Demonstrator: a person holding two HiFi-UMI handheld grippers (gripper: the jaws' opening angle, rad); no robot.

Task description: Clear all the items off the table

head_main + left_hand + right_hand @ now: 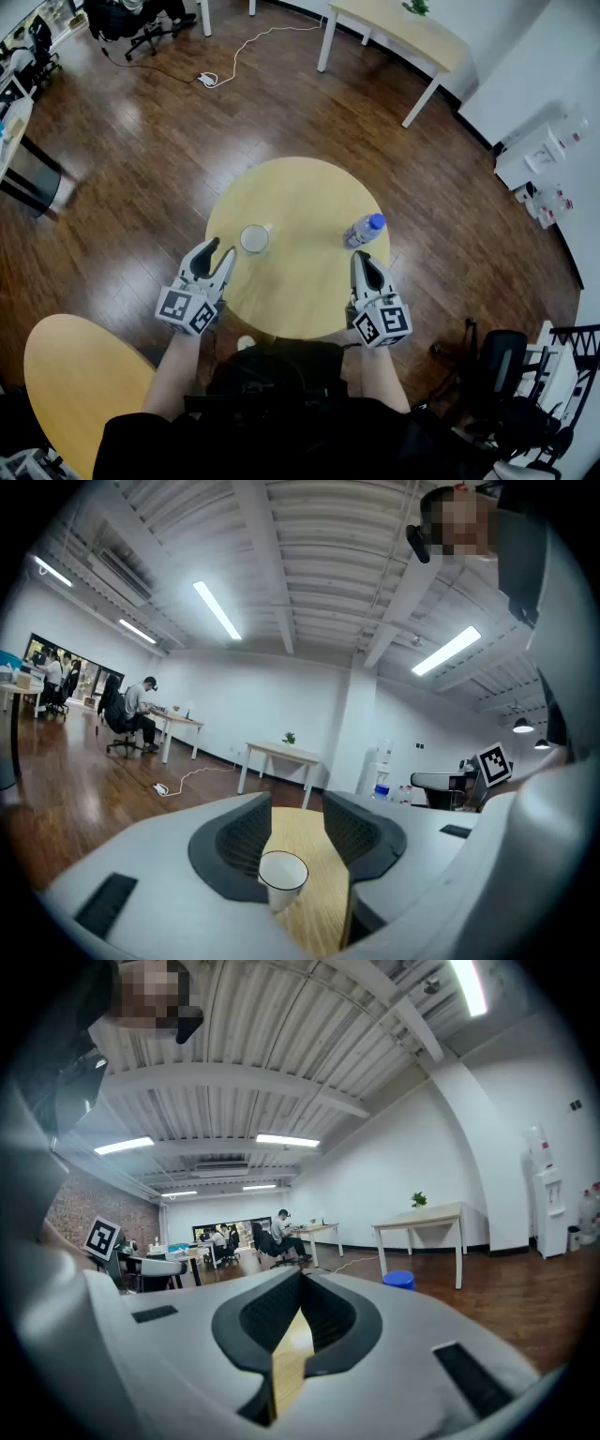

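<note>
half-open left gripper (pixel 217 255) jaws sit empty just short of the white paper cup (pixel 254 239): widen first, then slide level around it; right gripper (pixel 361 258) jaws closed.

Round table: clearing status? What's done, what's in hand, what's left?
Done: nothing yet. The white paper cup and the clear plastic bottle with a blue cap are both on the round yellow wooden table.
In hand: nothing gripped. The left tool is open, and the cup shows in the gap between its jaws, unpressed. The right tool is shut and empty, short of the bottle.
Left: both items.
</note>
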